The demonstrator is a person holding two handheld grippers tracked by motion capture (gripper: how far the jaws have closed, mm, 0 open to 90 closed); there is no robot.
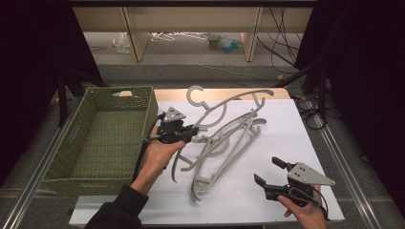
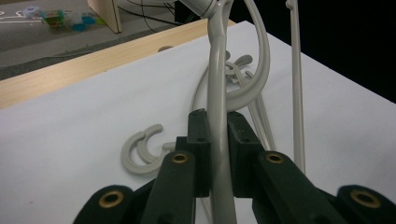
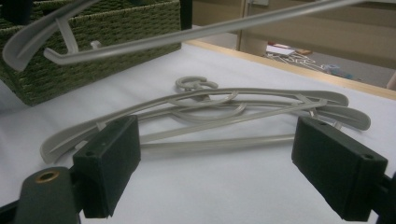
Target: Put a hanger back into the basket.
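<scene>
Right gripper (image 3: 215,172): jaws wide apart, empty — the hanger pile (image 3: 224,109) lies just ahead.
Left gripper (image 2: 218,140): clamped on a grey hanger (image 2: 215,88) — lifted, woven basket (image 1: 102,138) beside it.

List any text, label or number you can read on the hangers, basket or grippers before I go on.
None readable.
The grey hangers, green woven basket, left gripper and right gripper carry no visible lettering.
Packages on the floor behind the table are too small and blurred to read.

Bright, even overhead light on the table; dark surroundings, soft focus.
</scene>
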